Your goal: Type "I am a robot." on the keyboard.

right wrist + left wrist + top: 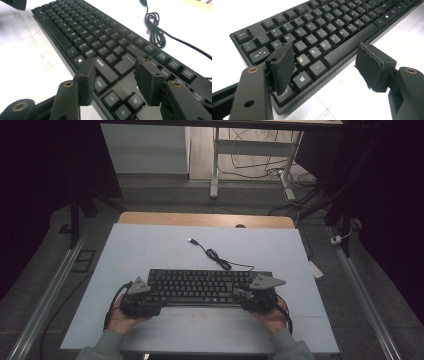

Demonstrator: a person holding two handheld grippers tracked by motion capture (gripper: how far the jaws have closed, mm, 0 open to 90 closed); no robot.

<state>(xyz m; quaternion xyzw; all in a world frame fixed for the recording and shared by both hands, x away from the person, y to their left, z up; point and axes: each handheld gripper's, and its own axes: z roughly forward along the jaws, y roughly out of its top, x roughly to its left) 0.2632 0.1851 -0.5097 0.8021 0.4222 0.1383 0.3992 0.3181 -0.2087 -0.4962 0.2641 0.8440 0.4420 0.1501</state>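
High view: we see a black keyboard [202, 287] lying flat near the front of the white mat [150, 250], its cable [217, 256] trailing away toward the far edge and ending in a loose plug. Our left gripper [150, 302] sits at the keyboard's left end and our right gripper [245, 297] at its right end, each hand coming in from the near side. In the left gripper view the jaws stand wide: one pad hovers over the bottom-left keys, the other hangs over the mat just off the near edge, so the front rim lies between them, not pinched. In the right gripper view the jaws are partly spread above the keys near the arrow cluster, with nothing clamped. We judge the step to be lining up both tools at the two ends before taking hold of the keyboard. The next move calls for lowering each tool so one pad goes under or against the rim and the other on top, then closing evenly on both sides; pressing keys or gripping one end alone could tilt it.
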